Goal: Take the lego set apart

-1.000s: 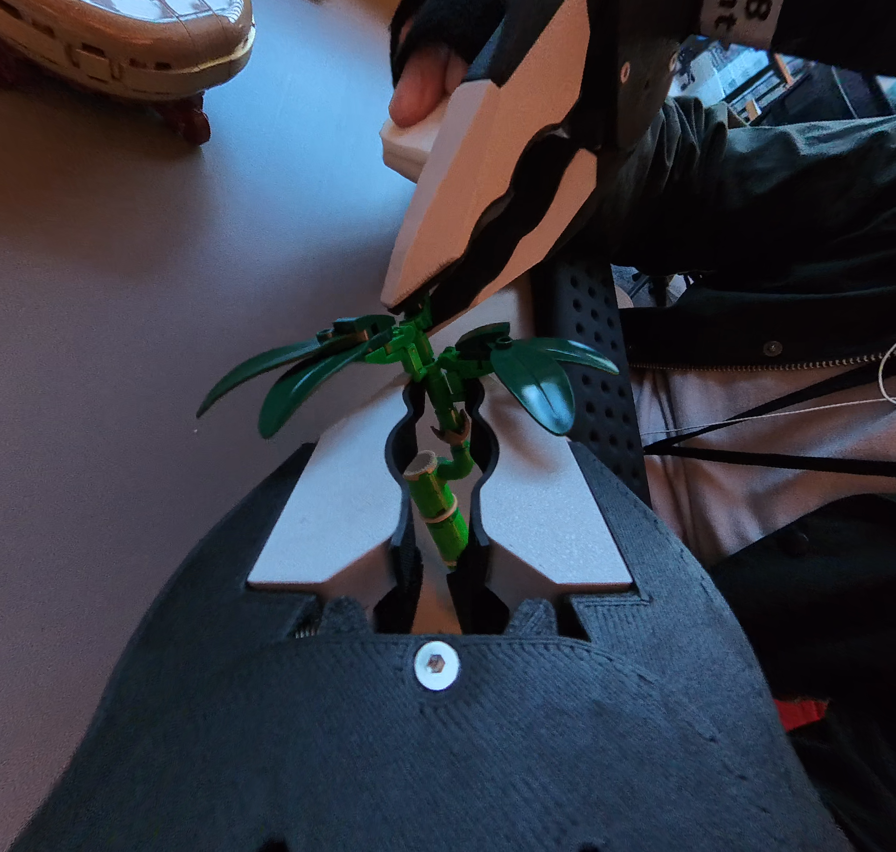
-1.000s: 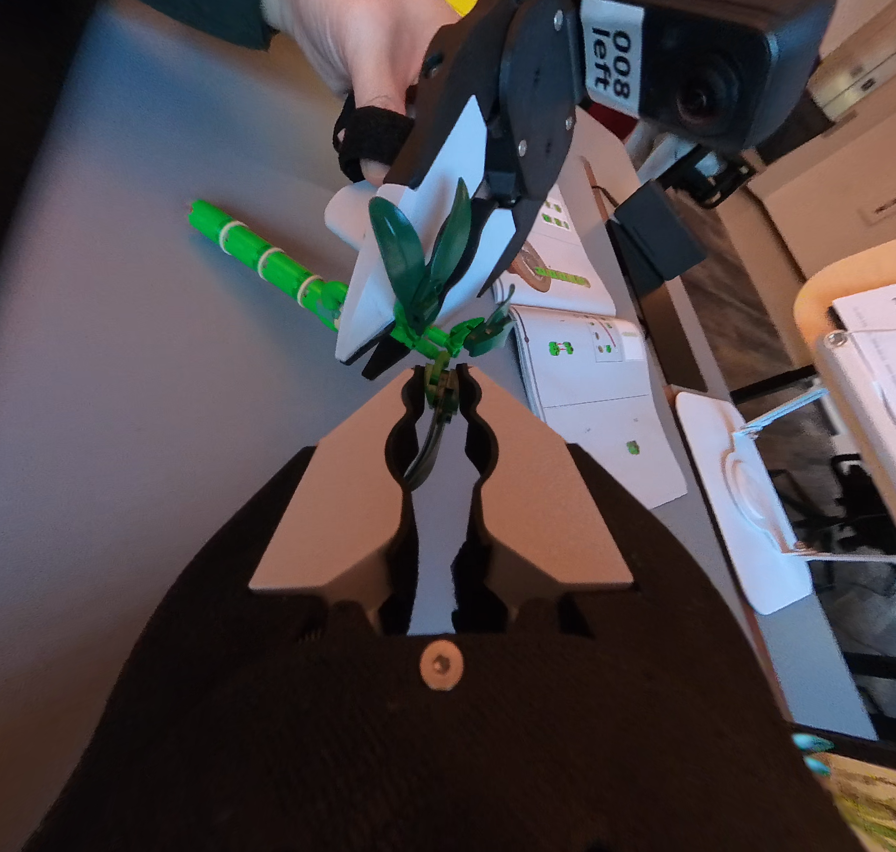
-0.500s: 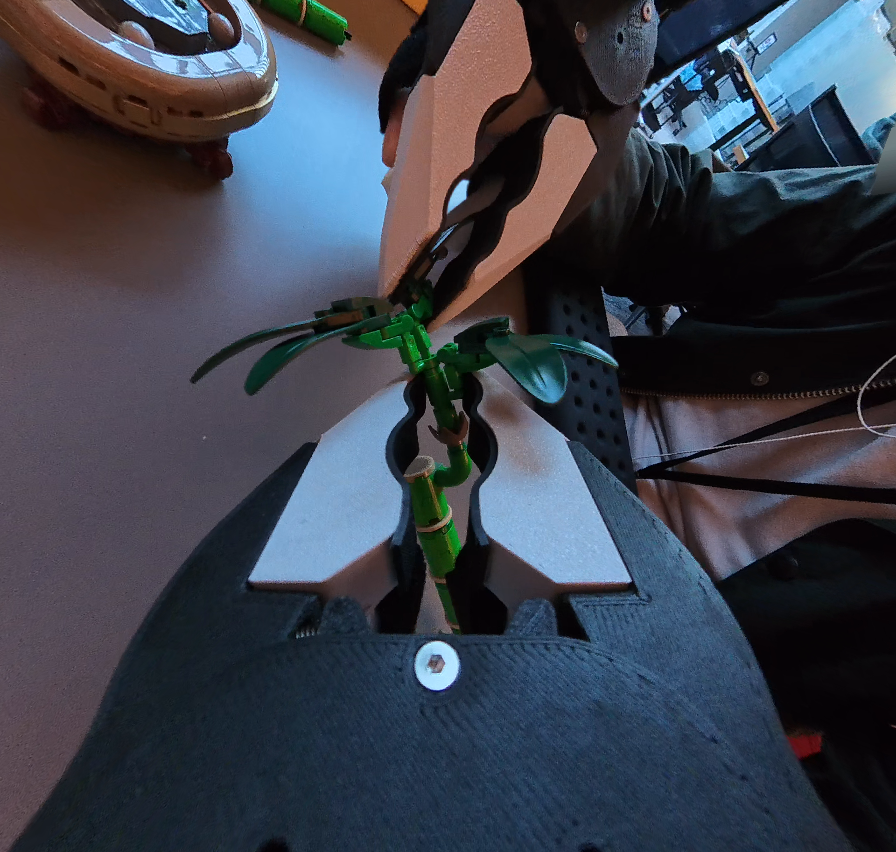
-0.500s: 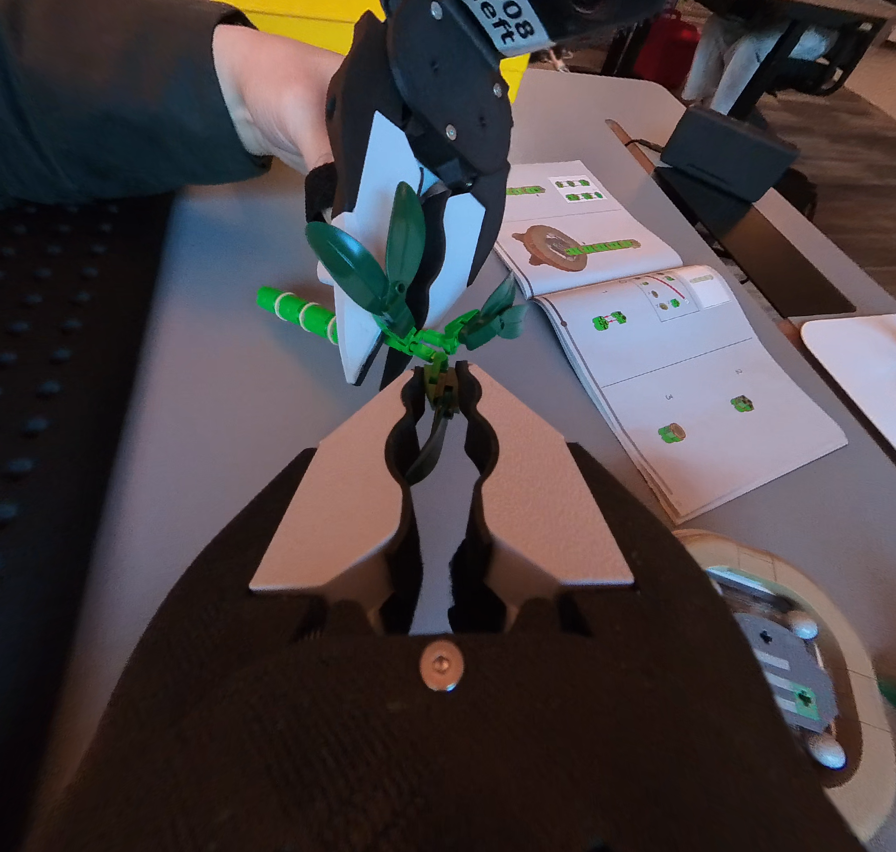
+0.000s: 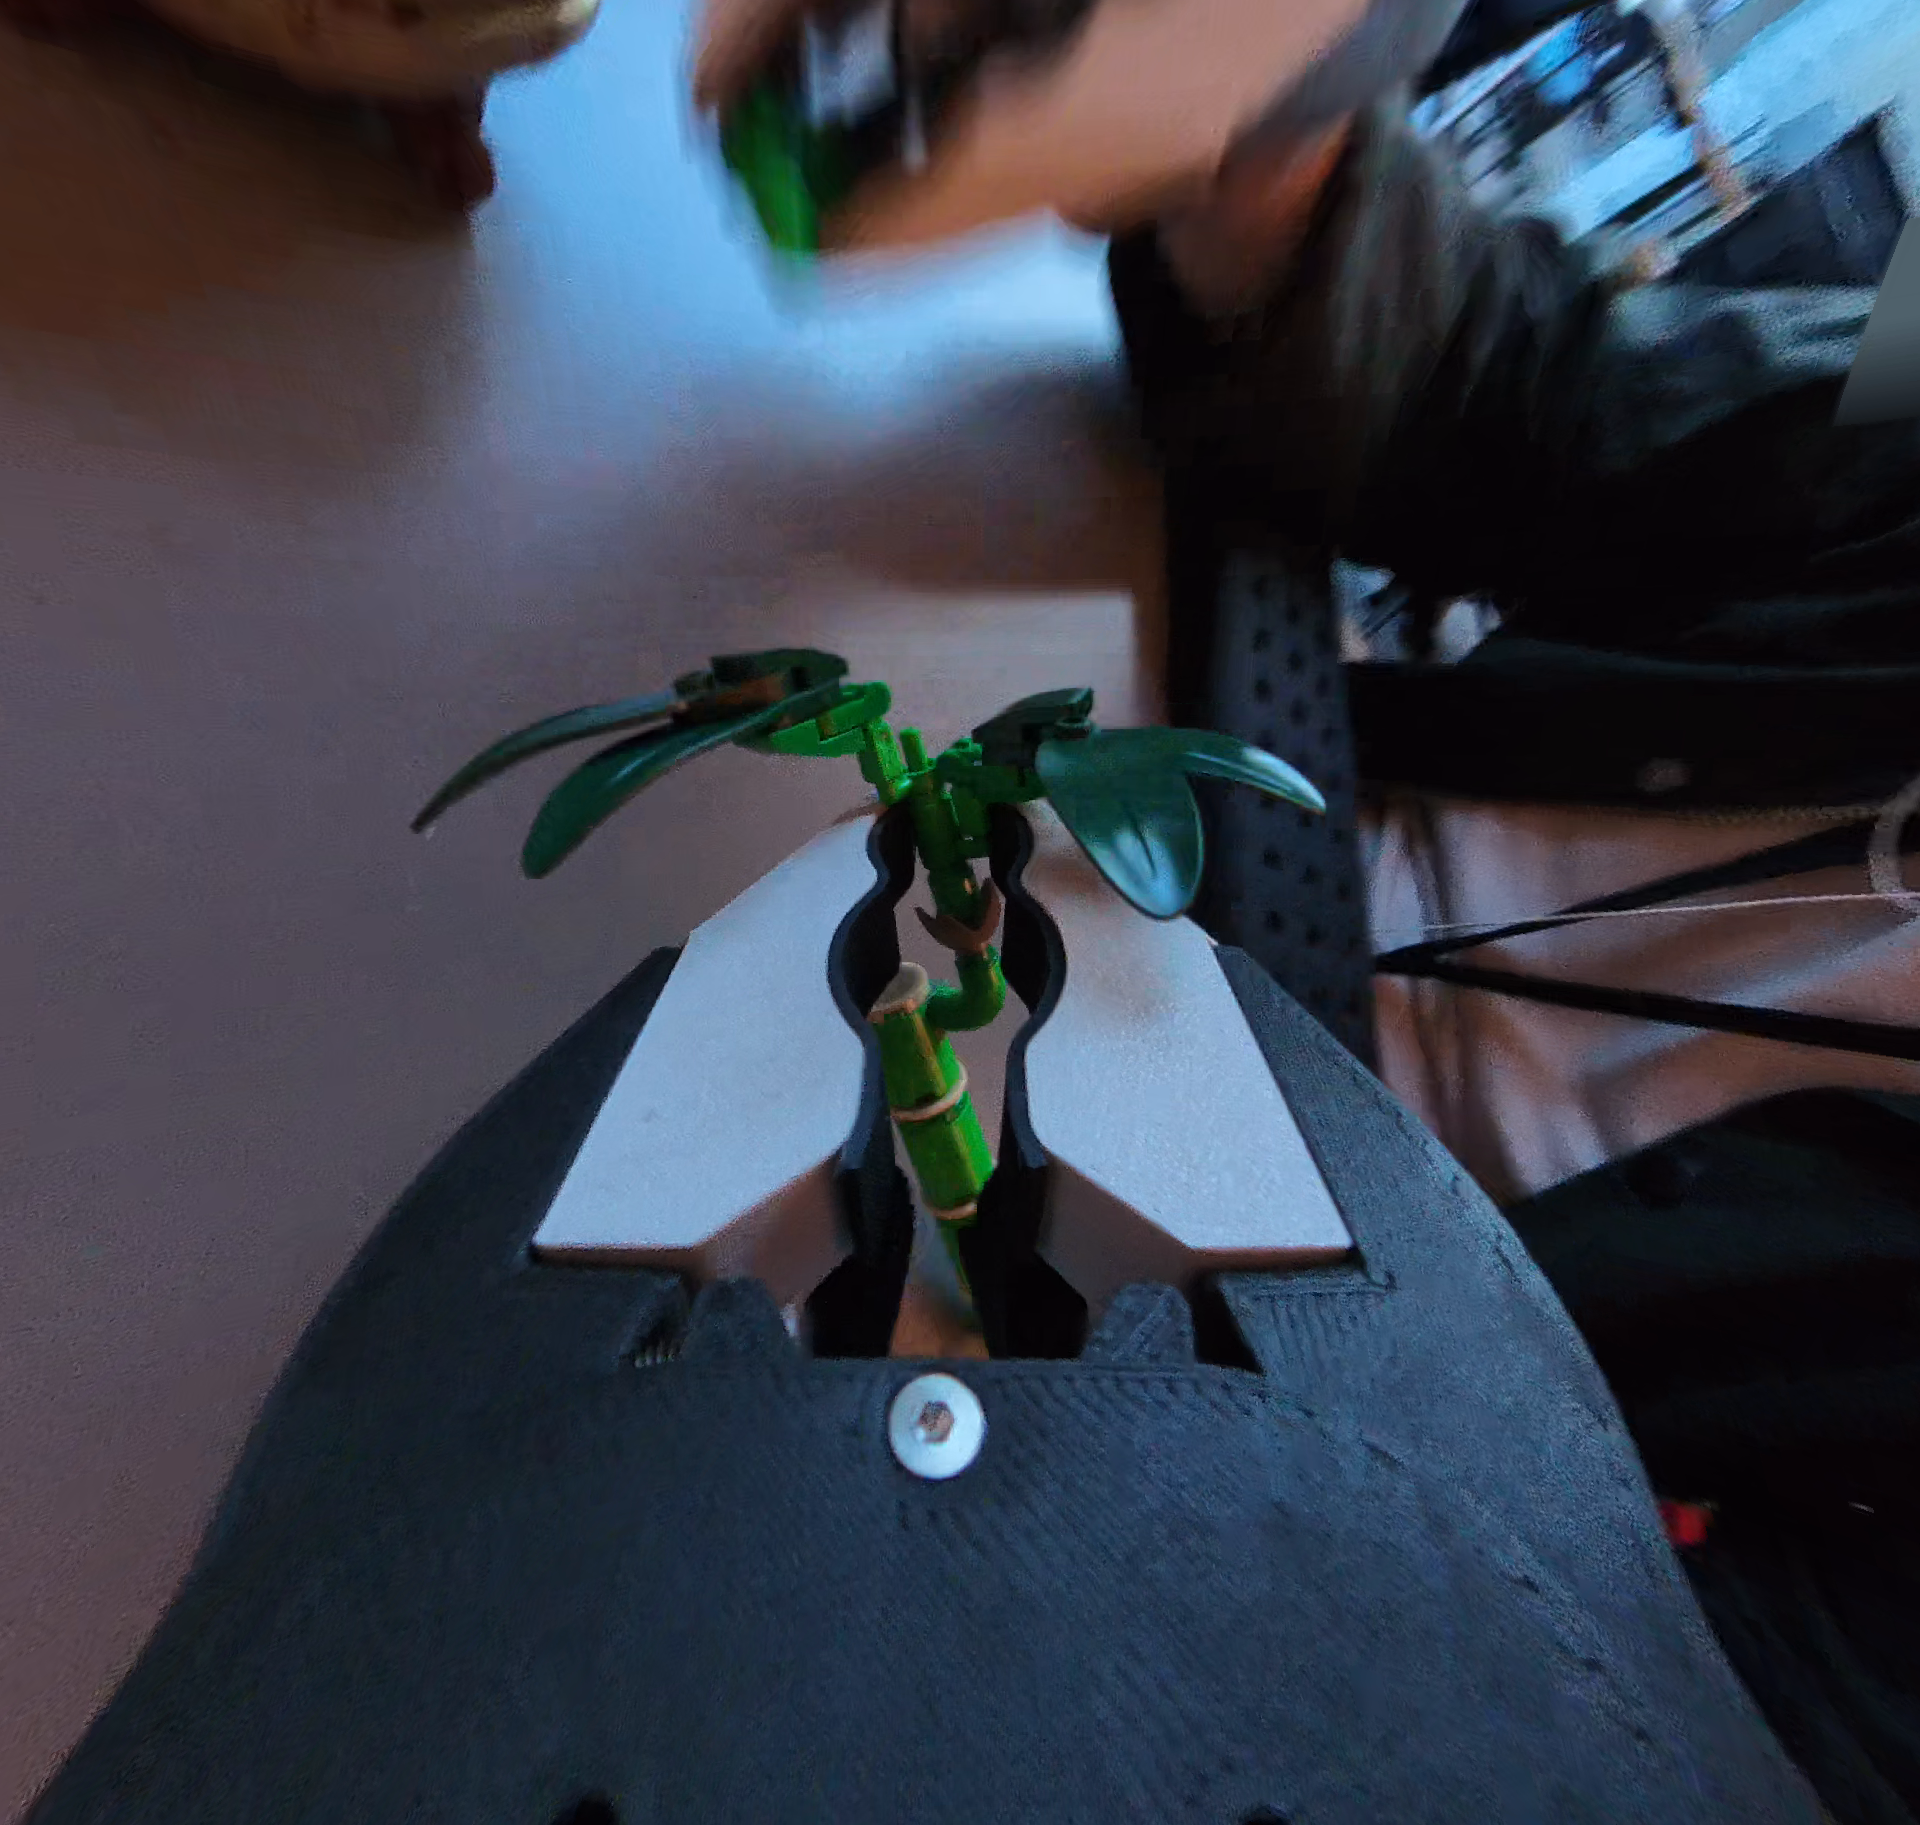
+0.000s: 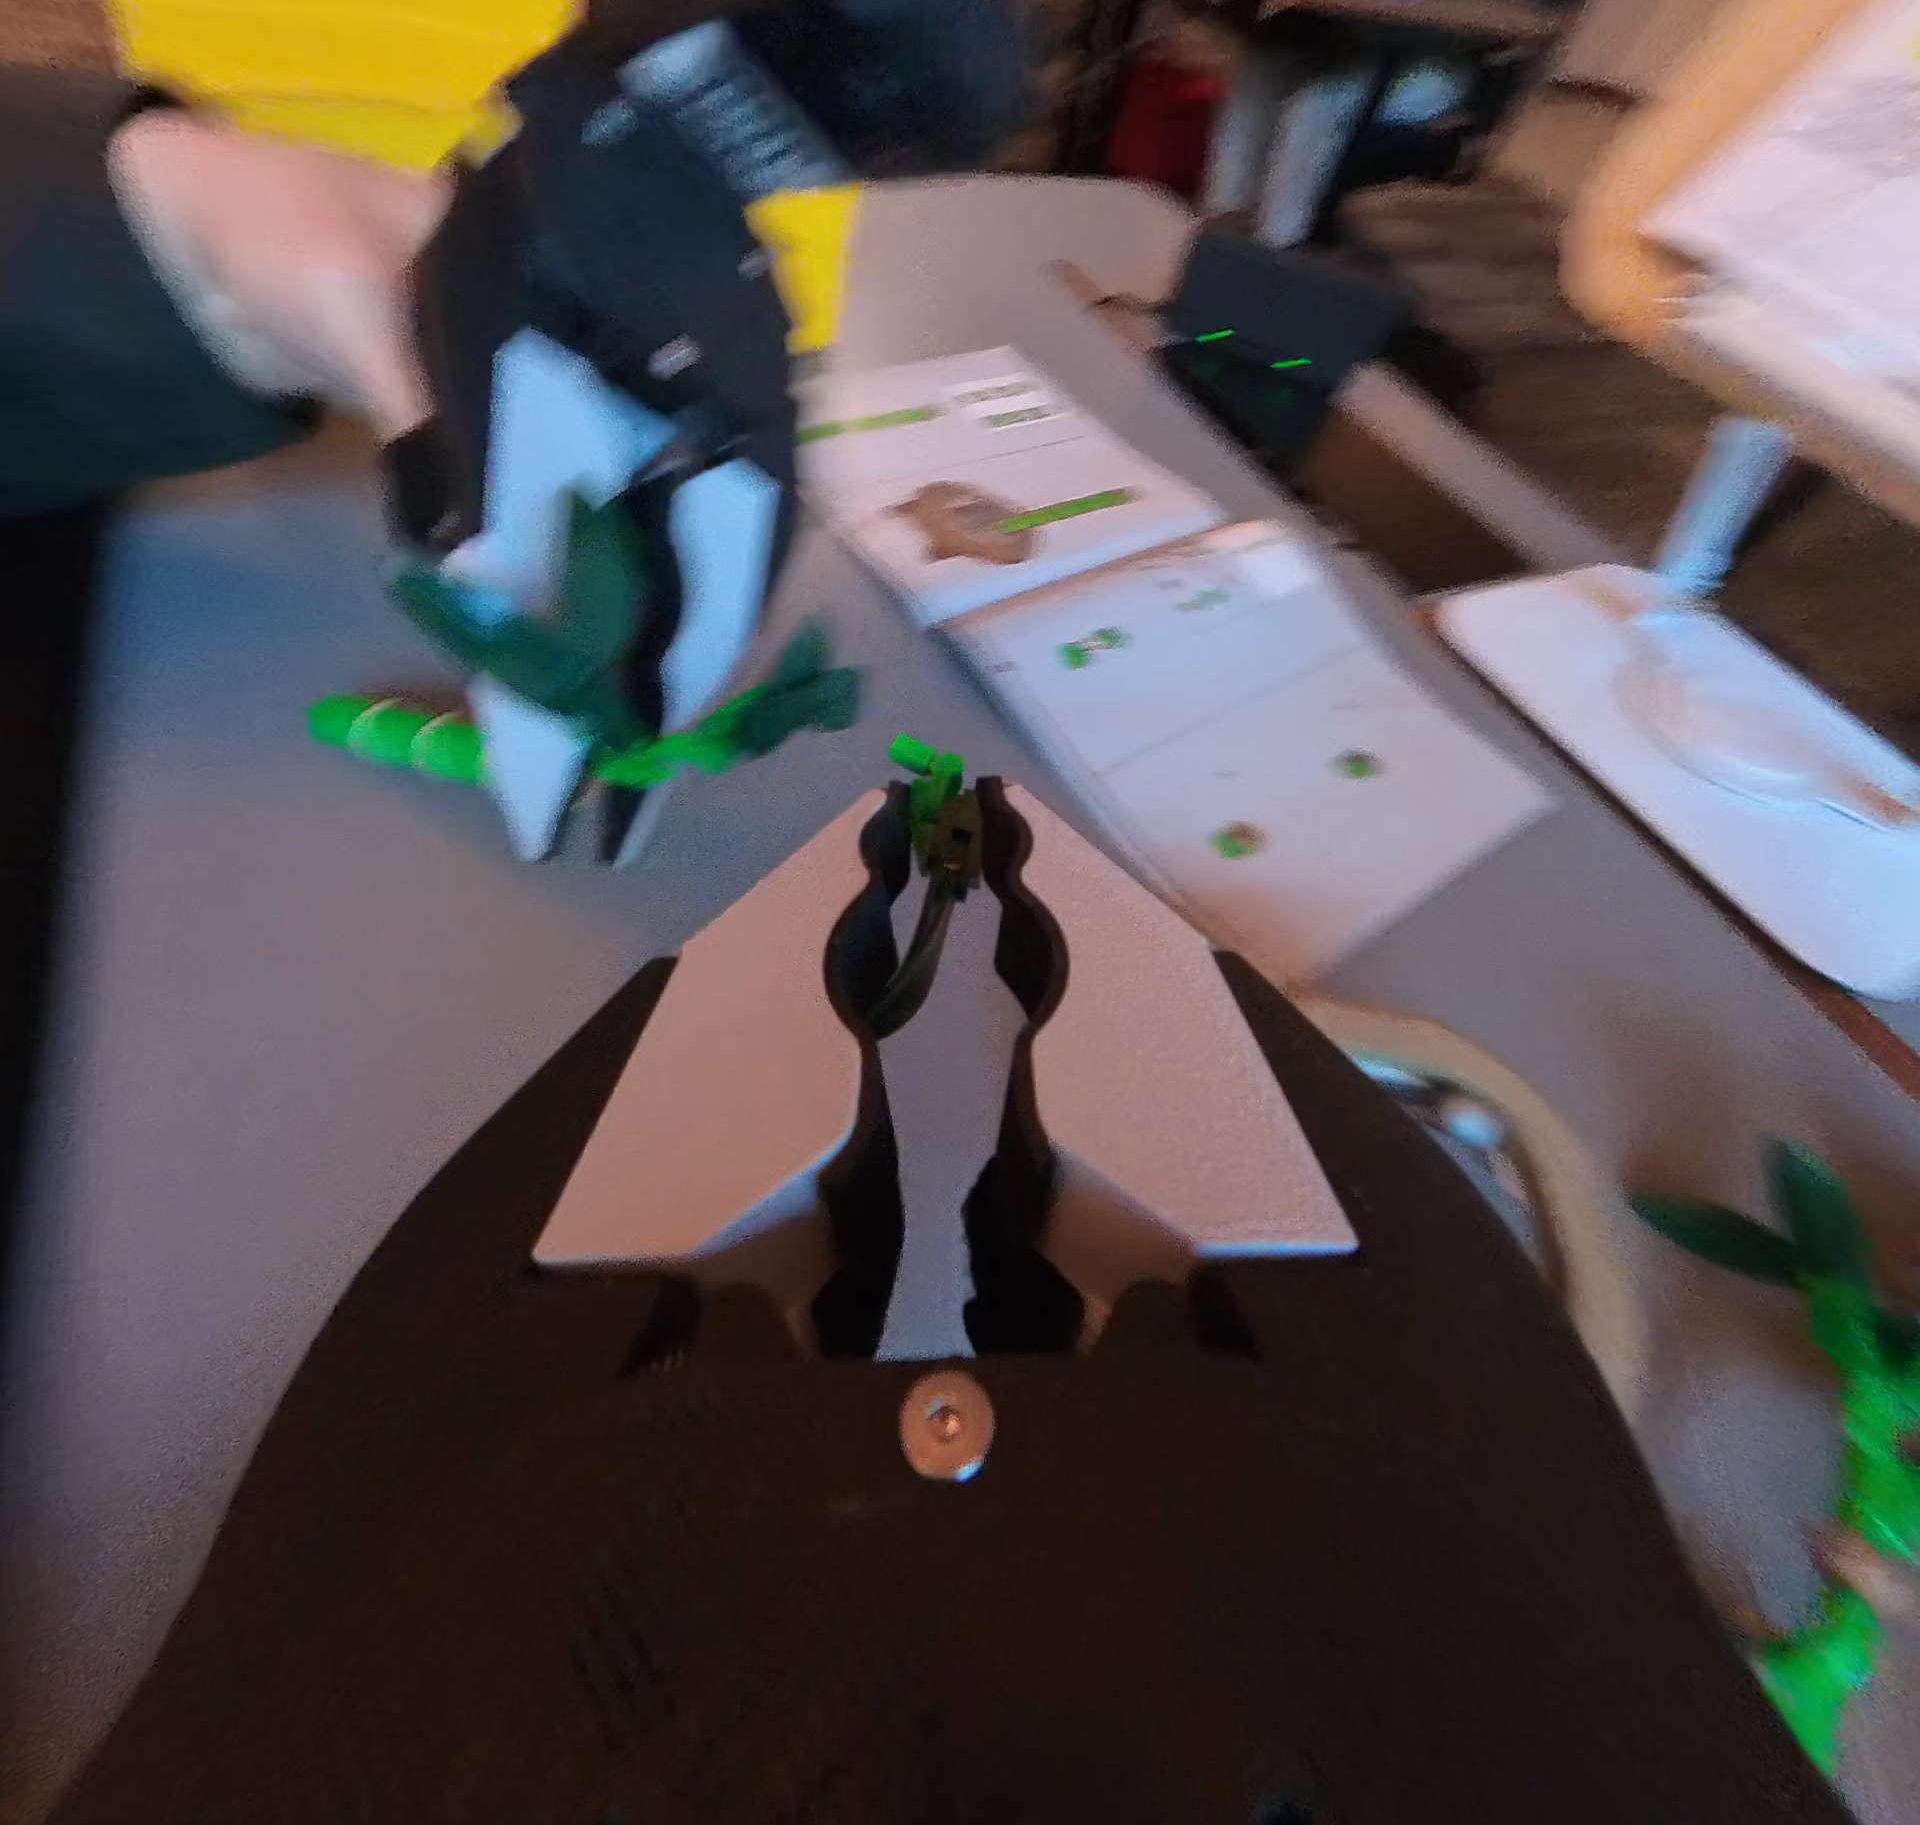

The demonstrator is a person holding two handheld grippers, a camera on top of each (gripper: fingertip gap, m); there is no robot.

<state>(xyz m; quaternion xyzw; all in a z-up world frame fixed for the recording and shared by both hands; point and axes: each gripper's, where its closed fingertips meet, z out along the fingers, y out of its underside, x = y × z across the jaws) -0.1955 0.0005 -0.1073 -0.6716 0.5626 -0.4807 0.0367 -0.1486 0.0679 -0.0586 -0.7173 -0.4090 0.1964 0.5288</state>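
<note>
My left gripper [image 5: 948,825] is shut on a green lego bamboo stalk [image 5: 928,1089], which stands between its jaws. Dark green leaves [image 5: 1127,809] spread left and right above the tips. My right gripper [image 6: 943,799] is shut on a small green leaf piece [image 6: 935,825], whose dark leaf hangs back between the jaws. In the right wrist view the left gripper [image 6: 582,830] is up and to the left with the leafy stalk [image 6: 727,736], apart from mine. In the left wrist view the right gripper [image 5: 821,186] is a blur at the top with something green in it.
A short green bamboo segment [image 6: 400,736] lies on the grey table [image 6: 260,996]. An open instruction booklet [image 6: 1195,695] lies at the far right, with a white stand [image 6: 1662,736] beyond it. A tan lego base [image 6: 1558,1183] and another green plant [image 6: 1860,1360] are near right. About 9 cm separates my left fingertips from my right.
The right gripper has pulled away from the stalk with the small leaf piece in its jaws. The two grippers are now apart. Both views are blurred by motion.
</note>
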